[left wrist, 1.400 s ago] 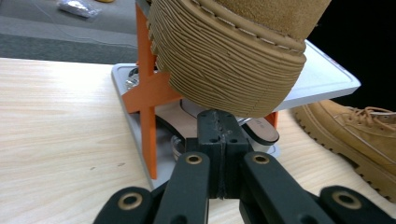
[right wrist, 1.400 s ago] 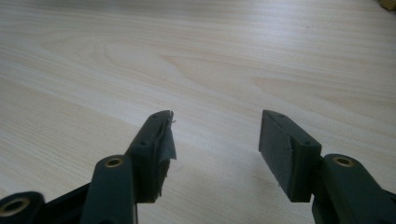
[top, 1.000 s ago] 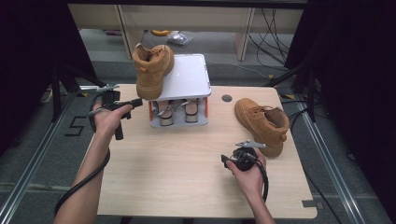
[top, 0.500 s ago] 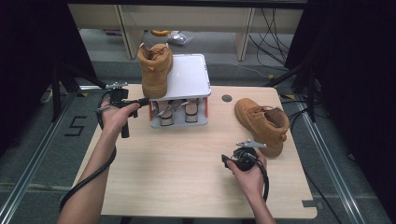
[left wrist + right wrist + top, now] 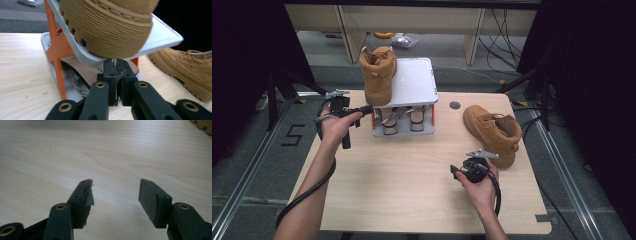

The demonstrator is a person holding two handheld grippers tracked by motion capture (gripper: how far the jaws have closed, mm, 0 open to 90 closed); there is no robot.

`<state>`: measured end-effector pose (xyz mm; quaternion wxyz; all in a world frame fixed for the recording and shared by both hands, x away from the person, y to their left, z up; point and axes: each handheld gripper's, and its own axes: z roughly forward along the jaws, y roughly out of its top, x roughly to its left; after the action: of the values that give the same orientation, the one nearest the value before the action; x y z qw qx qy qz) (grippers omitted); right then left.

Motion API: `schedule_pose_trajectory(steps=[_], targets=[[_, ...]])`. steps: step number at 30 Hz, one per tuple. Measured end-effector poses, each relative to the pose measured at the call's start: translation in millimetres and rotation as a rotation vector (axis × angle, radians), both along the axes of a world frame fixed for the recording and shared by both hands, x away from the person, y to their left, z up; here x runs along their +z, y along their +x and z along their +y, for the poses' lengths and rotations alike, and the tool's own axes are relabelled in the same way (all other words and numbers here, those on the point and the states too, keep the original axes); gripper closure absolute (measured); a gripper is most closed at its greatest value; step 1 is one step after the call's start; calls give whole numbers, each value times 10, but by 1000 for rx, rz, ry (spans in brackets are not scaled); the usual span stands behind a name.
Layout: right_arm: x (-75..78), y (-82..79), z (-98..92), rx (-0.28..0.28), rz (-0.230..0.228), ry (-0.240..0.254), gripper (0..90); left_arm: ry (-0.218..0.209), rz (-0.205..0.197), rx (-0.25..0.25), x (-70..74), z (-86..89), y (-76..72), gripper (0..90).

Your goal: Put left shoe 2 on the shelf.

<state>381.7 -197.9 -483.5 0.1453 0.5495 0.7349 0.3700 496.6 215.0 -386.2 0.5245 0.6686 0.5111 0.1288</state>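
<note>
A tan boot [image 5: 378, 75] stands on the left part of the white top shelf [image 5: 414, 82] of a small orange-sided shoe rack; its ribbed sole [image 5: 110, 30] shows close up in the left gripper view. My left gripper [image 5: 364, 109] is shut with nothing between the jaws, and its tips [image 5: 116, 63] touch the shelf's edge [image 5: 85, 56] just under that sole. A second tan boot [image 5: 494, 132] lies on the table at the right, also seen beyond the rack [image 5: 185, 65]. My right gripper [image 5: 459, 170] hovers open over bare wood [image 5: 115, 192], left of that boot.
A pair of sandals [image 5: 399, 120] sits on the rack's lower shelf. A round cable hole [image 5: 455, 105] is in the table behind the right boot. The table's front half [image 5: 402, 185] is bare wood. Cables trail from both grippers.
The boot on the rack has gone from tilted to standing upright on the shelf. My left gripper has edged slightly right against the rack. The right hand has stayed put.
</note>
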Motion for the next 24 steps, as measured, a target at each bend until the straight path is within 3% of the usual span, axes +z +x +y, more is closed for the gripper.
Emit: schedule_pose_trajectory(steps=[3,4,7,9,10,12,14,16,20,22,24], targets=[[7,16,-32,11,-24,4,450,13,-20,2,12,43,-73,815],[18,6,-29,-7,-5,15,451,15,-26,3,9,54,-91,800],[24,13,-56,0,-23,17,457,37,-47,-7,-29,89,-178,758],[48,-1,-53,-22,-9,27,445,33,-59,-6,-80,108,-237,700],[28,18,-70,-13,-58,11,437,36,-62,-7,-98,120,-255,670],[61,4,-63,-35,-27,16,433,31,-64,4,-146,146,-296,605],[58,13,-67,-36,-47,36,434,24,-71,30,-209,182,-344,538],[68,8,-68,-54,-23,43,440,31,-74,44,-260,205,-384,493],[83,18,-125,-15,-39,30,488,24,-91,71,-353,256,-453,468],[107,9,-148,-25,-32,23,507,25,-108,82,-393,273,-494,474],[121,8,-175,-31,-36,27,539,19,-97,84,-434,281,-527,478]])
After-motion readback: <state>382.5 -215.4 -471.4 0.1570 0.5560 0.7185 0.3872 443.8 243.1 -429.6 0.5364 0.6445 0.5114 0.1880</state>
